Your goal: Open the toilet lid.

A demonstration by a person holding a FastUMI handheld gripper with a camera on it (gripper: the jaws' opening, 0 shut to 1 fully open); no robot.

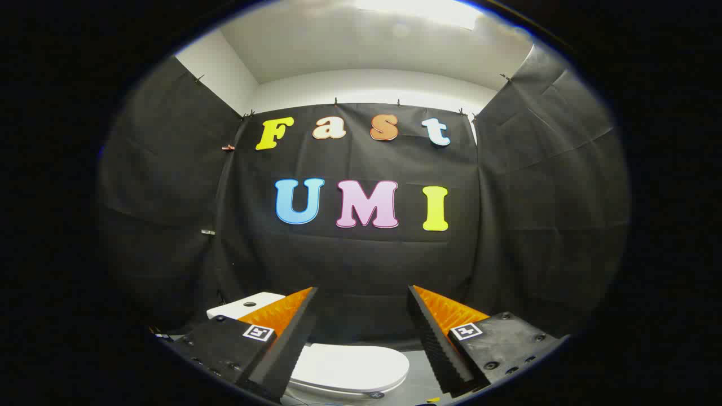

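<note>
A white toilet sits low down, below and beyond my fingers. Its lid [352,366] lies flat and closed on the bowl, showing in the gap between the fingers and partly hidden behind the left one. The white tank [242,304] with a round flush button stands behind the left finger, against the black cloth wall. My gripper [361,296] is held above the toilet with its fingers wide apart and nothing between them. It touches nothing.
Black cloth walls close the booth at the back and on both sides. A grey floor [420,375] shows to the right of the toilet bowl. White wall and ceiling rise above the cloth.
</note>
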